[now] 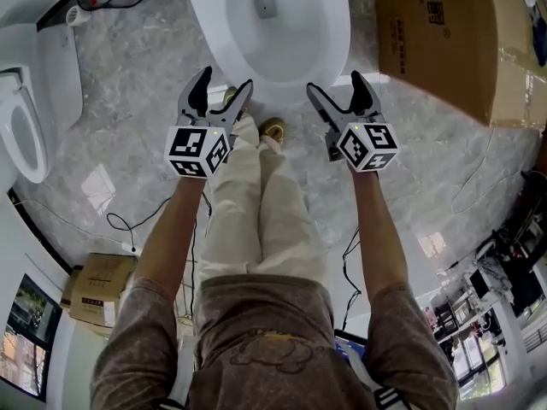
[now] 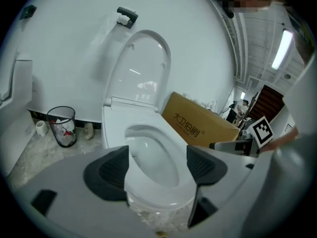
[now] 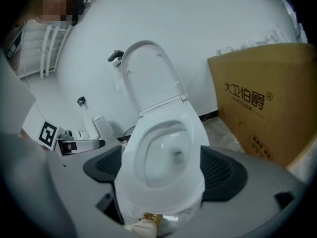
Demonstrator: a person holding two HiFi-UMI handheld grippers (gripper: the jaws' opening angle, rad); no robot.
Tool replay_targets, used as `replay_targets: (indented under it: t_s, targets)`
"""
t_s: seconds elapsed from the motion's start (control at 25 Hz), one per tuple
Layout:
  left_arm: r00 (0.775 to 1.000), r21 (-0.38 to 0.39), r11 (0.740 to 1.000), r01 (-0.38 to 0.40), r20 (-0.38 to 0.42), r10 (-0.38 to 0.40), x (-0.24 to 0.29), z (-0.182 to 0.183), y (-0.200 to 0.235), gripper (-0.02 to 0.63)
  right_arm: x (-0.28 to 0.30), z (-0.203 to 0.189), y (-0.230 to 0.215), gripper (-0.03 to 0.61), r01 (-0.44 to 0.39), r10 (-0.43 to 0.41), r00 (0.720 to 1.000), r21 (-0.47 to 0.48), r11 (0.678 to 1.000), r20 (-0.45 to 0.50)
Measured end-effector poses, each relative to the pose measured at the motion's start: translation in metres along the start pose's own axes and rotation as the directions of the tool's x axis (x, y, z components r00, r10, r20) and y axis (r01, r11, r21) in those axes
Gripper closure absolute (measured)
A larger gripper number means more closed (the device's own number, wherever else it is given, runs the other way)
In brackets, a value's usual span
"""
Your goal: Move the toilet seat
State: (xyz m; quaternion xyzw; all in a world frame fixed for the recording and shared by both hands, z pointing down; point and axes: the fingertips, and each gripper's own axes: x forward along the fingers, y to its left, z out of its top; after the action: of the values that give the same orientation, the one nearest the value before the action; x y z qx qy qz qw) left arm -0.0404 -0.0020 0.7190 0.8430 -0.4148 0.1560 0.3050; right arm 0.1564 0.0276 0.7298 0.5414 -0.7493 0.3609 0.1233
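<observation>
The left gripper (image 1: 226, 79) and the right gripper (image 1: 335, 84) hang with jaws spread wide, clamping nothing, at the front rim of the toilet seat (image 1: 338, 24), which lies flat on the bowl. Whether the tips touch that rim is unclear. The lid (image 2: 143, 68) stands upright, and a cardboard box (image 1: 444, 41) sits just beside the toilet.

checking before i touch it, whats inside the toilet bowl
Only bare white porcelain and the dark drain hole at the bottom of the toilet bowl. The seat covers the rim, so nothing under it shows.
</observation>
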Motion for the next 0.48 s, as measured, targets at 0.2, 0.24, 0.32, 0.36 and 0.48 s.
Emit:
replay_targets:
  t_s: [0.2,0.24,0.32,0.36,0.48]
  targets:
    - [1.000,-0.094,0.996,0.009,-0.015,-0.011,0.004,-0.012,0.003,0.225,0.003,-0.015,-0.011,0.049,0.008,-0.007,1.000,0.070,0.998,-0.017]
    - [1.000,-0.102,0.995,0.009,-0.022,-0.011,0.005,-0.016,0.003,0.221,0.004,-0.019,-0.013,0.043,0.005,-0.003,1.000,0.077,0.997,-0.023]
    - [0.999,-0.106,0.994,0.010,-0.043,-0.014,0.009,-0.024,0.004,0.218,0.007,-0.027,-0.016,0.038,-0.003,0.007,0.999,0.104,0.995,-0.035]
    - [0.998,-0.107,0.994,0.010,-0.054,-0.016,0.010,-0.029,0.004,0.216,0.009,-0.031,-0.018,0.038,-0.006,0.011,0.999,0.121,0.993,-0.041]
    - [0.996,-0.126,0.992,0.001,-0.085,-0.012,0.016,-0.045,0.006,0.215,0.013,-0.046,-0.026,0.038,-0.005,0.016,0.997,0.148,0.989,-0.071]
